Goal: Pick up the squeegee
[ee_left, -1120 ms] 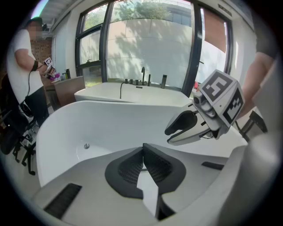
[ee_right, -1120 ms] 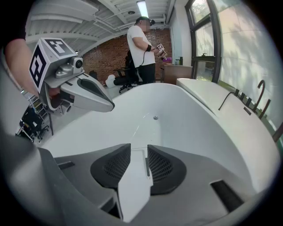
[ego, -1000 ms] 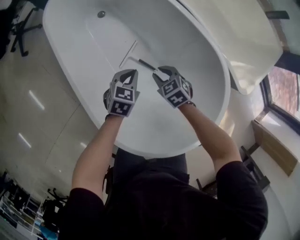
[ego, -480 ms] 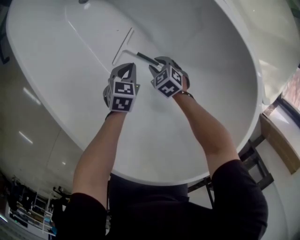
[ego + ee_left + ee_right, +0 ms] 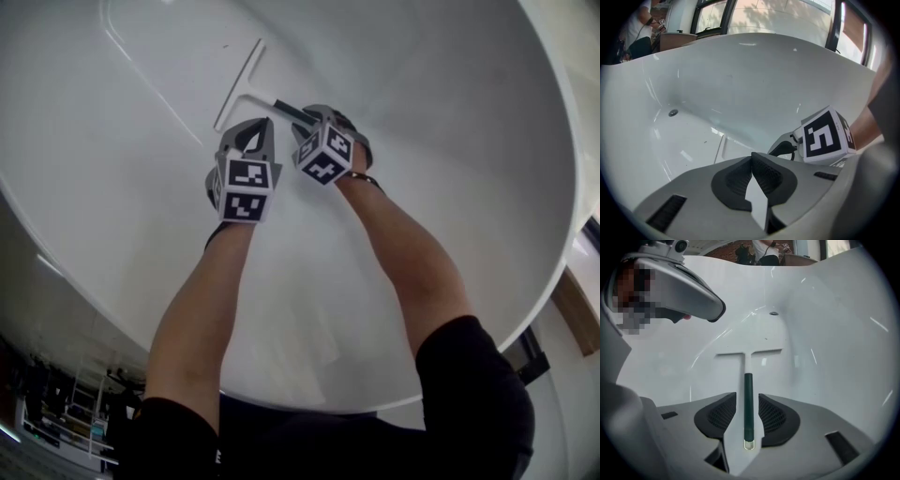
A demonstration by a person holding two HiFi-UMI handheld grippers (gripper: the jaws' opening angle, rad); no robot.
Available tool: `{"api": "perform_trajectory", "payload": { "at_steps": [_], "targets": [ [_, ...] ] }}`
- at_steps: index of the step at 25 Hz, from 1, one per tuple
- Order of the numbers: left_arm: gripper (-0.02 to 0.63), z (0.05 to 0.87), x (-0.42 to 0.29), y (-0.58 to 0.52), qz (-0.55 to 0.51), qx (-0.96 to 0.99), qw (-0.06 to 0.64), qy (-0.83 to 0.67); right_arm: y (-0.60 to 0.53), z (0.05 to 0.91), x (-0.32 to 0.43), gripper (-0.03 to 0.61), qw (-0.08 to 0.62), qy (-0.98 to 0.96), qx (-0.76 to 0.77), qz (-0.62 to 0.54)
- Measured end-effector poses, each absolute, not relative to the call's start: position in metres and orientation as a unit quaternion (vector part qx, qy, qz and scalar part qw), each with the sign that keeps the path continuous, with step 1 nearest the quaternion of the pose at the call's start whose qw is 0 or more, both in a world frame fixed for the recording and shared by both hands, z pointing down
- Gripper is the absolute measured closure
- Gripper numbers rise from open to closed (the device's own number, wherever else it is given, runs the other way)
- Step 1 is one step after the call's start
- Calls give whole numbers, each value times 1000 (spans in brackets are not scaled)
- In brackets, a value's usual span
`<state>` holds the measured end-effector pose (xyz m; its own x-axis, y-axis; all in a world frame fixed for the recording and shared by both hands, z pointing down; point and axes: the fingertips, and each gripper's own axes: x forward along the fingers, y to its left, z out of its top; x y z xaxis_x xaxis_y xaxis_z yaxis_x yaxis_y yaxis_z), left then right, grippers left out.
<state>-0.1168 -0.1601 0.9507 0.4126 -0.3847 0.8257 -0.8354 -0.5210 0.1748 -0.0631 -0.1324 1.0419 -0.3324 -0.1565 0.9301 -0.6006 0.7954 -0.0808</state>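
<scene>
Squeegee [image 5: 748,380] lies flat on the floor of the white bathtub [image 5: 450,141], pale T-shaped blade end toward the drain [image 5: 774,313], dark green handle pointing back at the person. Right gripper [image 5: 747,398] is down over the handle end with jaws apart, the handle running between the pads [image 5: 774,416]; thin gaps seem to show on both sides, so probably not clamped yet. Left gripper [image 5: 752,161] hangs just beside the right one, above the tub floor, jaws together at the tips with nothing between them. Both forearms reach down into the tub.
</scene>
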Motion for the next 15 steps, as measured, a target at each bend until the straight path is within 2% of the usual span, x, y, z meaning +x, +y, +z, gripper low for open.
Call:
{"api": "perform_trajectory", "payload": {
  "at_steps": [11, 13, 15],
  "targets": [
    [612, 986, -119, -142, 391, 776, 307, -387, -137, 1102, -69, 428, 534, -783, 242, 210],
    [612, 985, -122, -143, 395, 775, 306, -387, -138, 1100, -68, 471, 540, -779, 246, 203],
    [612, 981, -124, -146, 398, 776, 297, -389, -138, 1097, -69, 474, 543, -778, 245, 200]
  ]
}}
